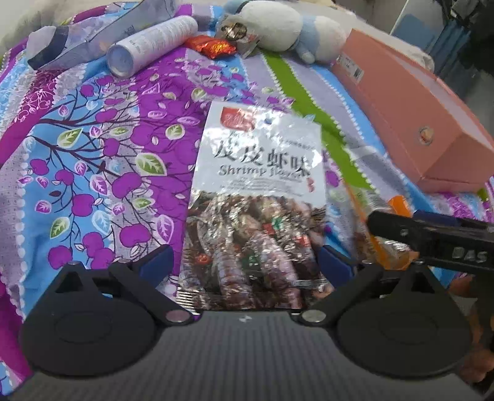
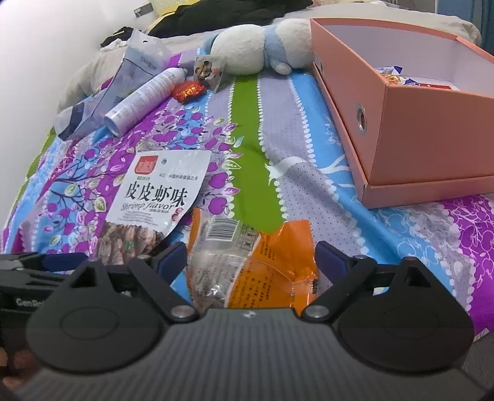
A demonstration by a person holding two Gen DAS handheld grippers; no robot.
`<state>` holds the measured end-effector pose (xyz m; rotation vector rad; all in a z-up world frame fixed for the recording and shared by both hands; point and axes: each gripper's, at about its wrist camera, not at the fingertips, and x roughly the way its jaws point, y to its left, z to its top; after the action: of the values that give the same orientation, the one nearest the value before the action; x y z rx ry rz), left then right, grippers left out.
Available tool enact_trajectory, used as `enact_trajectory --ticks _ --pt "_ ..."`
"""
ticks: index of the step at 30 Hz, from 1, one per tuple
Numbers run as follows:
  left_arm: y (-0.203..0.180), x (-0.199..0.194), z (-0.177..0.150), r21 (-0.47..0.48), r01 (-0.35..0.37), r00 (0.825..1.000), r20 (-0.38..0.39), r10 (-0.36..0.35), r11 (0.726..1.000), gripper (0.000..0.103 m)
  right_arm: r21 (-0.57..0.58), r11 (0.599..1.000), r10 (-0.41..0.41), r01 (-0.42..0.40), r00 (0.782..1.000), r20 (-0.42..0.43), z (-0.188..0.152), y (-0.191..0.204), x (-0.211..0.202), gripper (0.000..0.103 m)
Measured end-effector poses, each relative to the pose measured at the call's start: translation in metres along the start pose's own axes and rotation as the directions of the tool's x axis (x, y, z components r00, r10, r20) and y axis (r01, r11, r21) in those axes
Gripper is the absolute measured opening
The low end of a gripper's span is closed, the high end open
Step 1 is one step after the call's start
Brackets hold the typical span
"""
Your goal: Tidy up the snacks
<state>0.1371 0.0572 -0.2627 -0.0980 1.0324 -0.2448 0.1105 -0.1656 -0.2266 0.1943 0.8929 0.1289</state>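
A silver shrimp-flavour snack packet point(image 1: 256, 191) lies flat on the patterned bedsheet point(image 1: 92, 148). My left gripper point(image 1: 247, 263) stands open around its lower end, a blue pad beside each edge, not pressing. Right of it lies an orange and clear snack packet point(image 2: 247, 265). My right gripper point(image 2: 251, 259) is open with this packet lying between its pads. The shrimp packet point(image 2: 154, 197) shows to the left in the right wrist view. An open pink box point(image 2: 416, 129) stands at the right with several wrapped snacks point(image 2: 395, 74) inside.
At the far end of the bedsheet lie a white tube point(image 1: 154, 43), a grey-blue pouch point(image 1: 77, 43), a red foil snack point(image 1: 213, 46), a small clear packet point(image 1: 237, 32) and a white and blue plush toy point(image 1: 284, 27). The pink box point(image 1: 416, 101) borders the right side.
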Motion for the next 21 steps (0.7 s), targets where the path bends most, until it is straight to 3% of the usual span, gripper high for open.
enact_trajectory --ticks 7,11,16,21 --pt "0.0 0.004 0.002 0.012 0.006 1.0 0.006 -0.006 1.0 0.102 -0.058 0.997 0.046 -0.047 0.999 -0.024 -0.001 -0.004 -0.001 0.092" --pt "0.005 0.002 0.003 -0.021 0.03 0.999 0.013 -0.03 0.999 0.102 -0.187 0.98 0.067 -0.071 0.997 -0.027 -0.001 0.002 -0.001 0.093" --pt "0.014 -0.004 0.005 -0.084 0.086 0.996 0.014 -0.085 0.993 0.102 -0.21 0.97 0.114 -0.12 0.993 -0.041 0.0 -0.001 -0.006 0.09" --pt "0.018 -0.006 0.007 -0.115 0.1 0.995 0.018 -0.099 0.988 0.102 -0.241 0.964 0.108 -0.115 0.993 -0.045 -0.002 0.004 -0.008 0.091"
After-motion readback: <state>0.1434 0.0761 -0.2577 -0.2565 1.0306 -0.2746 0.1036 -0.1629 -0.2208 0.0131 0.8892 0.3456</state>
